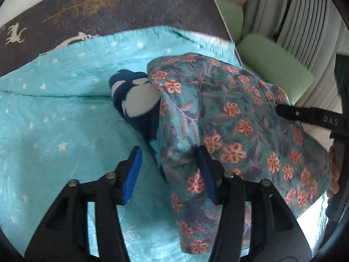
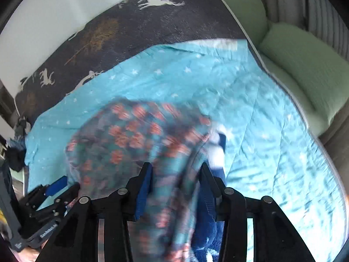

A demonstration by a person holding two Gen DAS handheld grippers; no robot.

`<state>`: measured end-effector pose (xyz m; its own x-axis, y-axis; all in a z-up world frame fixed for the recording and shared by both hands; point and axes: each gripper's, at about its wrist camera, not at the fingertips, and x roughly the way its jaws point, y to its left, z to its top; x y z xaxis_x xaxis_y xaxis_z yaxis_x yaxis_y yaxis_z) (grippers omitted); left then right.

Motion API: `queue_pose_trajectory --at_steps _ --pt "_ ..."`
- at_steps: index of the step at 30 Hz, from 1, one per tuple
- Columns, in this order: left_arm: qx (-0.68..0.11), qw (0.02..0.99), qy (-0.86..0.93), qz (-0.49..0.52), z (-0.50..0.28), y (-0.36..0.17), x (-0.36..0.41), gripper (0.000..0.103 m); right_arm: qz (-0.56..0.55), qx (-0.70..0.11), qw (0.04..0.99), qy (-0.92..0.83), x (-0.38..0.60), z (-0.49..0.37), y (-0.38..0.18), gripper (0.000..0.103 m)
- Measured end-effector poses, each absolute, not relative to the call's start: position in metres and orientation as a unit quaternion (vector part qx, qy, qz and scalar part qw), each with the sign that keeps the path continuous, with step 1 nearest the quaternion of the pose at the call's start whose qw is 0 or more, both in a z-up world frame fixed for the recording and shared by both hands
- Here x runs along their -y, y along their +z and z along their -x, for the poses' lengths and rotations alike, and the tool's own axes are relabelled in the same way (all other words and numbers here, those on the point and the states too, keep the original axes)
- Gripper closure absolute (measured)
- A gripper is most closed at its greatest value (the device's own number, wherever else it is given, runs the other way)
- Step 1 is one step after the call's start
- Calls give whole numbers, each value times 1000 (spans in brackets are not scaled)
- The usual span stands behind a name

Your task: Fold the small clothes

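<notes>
A teal garment with coral flowers lies humped on the turquoise star quilt. A dark blue and white fleece piece pokes out from under its left edge. My left gripper stands open; a fold of the floral garment hangs between its fingers against the right pad, with a gap to the left pad. In the right wrist view the floral garment is blurred and runs down between the fingers of my right gripper, whose jaws stand apart. The fleece piece sits beside its right finger. The left gripper shows at lower left.
The quilt lies over a dark blanket with white deer. Pale green pillows line the right side, with a grey pleated curtain behind them. Dark clothing sits at the quilt's left edge.
</notes>
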<state>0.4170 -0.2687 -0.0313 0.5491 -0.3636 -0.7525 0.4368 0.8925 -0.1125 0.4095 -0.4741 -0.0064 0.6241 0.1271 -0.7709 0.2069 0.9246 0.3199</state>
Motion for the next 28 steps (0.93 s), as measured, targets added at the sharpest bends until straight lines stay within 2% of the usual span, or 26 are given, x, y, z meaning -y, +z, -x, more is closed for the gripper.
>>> queue_pose_trajectory --at_steps 2,7,8,9,11,12,14,21,28 --pt "-413 879 -234 -49 -413 -28 266 47 -194 -414 889 -32 478 -388 1 58" --pt "-389 890 -225 -77 -373 2 266 47 -116 -387 913 -54 439 -325 45 57" --pt "-375 895 -229 -75 -358 13 262 44 -101 -382 917 -55 428 -311 51 56" --pt "-362 900 -232 -75 -341 23 258 36 -88 -376 921 -54 416 -293 58 54" --pt "-343 909 -224 -77 -316 39 246 26 -72 -358 929 -52 399 -260 68 43" --pt "-331 914 -222 -78 -294 48 242 24 -69 -351 933 -52 391 -244 72 40" --pt "-317 917 -226 -80 -263 59 236 23 -64 -336 938 -55 374 -207 82 37" --pt "-299 920 -238 -89 -169 83 214 23 -39 -302 948 -93 330 -102 102 34" --pt "-288 924 -236 -89 -114 96 194 23 -43 -295 948 -116 309 -49 112 34"
